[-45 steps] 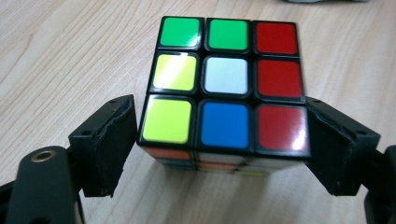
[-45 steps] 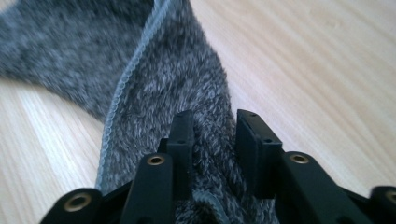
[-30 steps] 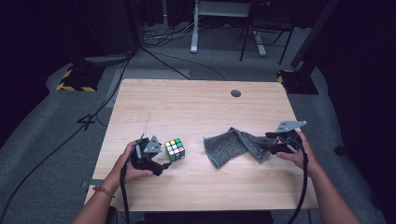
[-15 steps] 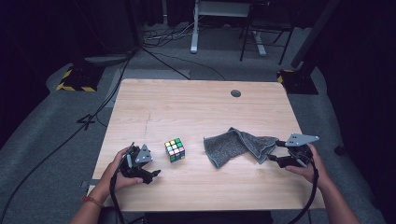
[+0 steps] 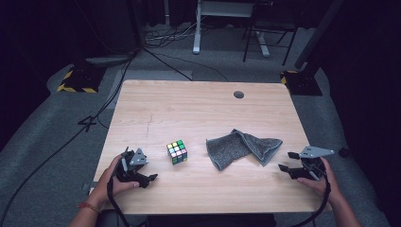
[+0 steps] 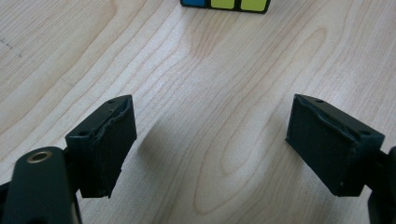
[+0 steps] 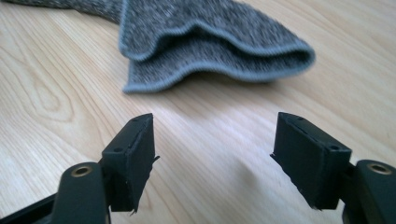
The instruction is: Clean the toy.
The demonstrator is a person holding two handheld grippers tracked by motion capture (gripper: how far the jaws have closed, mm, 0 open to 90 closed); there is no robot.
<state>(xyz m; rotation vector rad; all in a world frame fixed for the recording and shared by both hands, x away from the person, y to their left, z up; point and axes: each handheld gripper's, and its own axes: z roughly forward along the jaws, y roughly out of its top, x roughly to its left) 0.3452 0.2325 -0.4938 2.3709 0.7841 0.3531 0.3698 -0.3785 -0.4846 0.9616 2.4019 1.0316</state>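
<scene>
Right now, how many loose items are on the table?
2. The puzzle cube sits left of centre, ahead of the left tool. The grey cloth lies folded right of centre, just ahead of the right tool. Nothing looks hidden.

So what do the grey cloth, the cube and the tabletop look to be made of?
Grey cloth: soft woven or knitted fabric, speckled, with a stitched hem. Cube: probably glossy plastic, coloured tiles in a black frame. Tabletop: pale wood or wood-look laminate with visible grain, matte.
</scene>
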